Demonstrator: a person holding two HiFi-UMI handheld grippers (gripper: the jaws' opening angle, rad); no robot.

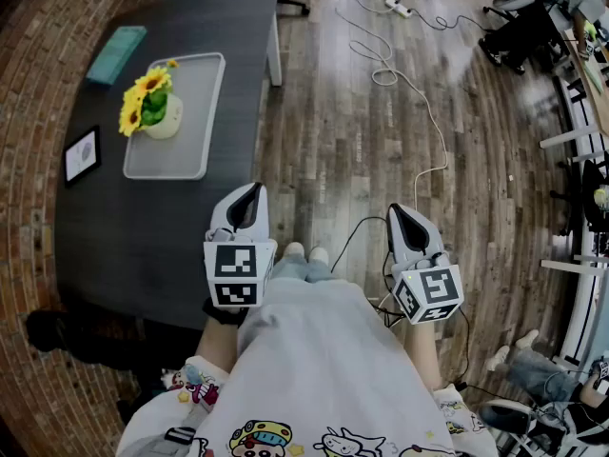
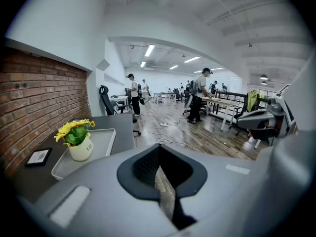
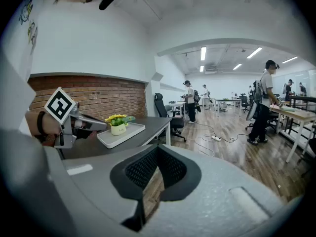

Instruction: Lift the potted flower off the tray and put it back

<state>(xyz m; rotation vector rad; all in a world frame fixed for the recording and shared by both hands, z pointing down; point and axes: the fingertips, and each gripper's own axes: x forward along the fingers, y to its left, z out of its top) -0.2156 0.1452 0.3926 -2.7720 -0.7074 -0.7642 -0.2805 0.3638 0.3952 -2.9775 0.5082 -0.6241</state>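
The potted flower [image 1: 152, 105], yellow blooms in a small white pot, stands upright on the left half of a light grey tray [image 1: 190, 131] on the dark table [image 1: 143, 236]. My left gripper [image 1: 252, 191] is shut and empty, held near the table's right edge, well short of the tray. My right gripper [image 1: 401, 213] is also shut and empty, out over the wooden floor. The left gripper view has the flower [image 2: 78, 137] and tray [image 2: 104, 141] far off at the left. In the right gripper view the flower [image 3: 117, 124] shows beyond the left gripper [image 3: 97, 124].
A teal box [image 1: 116, 52] lies beyond the tray, and a small framed picture [image 1: 82, 154] lies left of it. A brick wall borders the table's left side. Cables and a power strip [image 1: 398, 8] lie on the wooden floor. People and desks stand far across the room.
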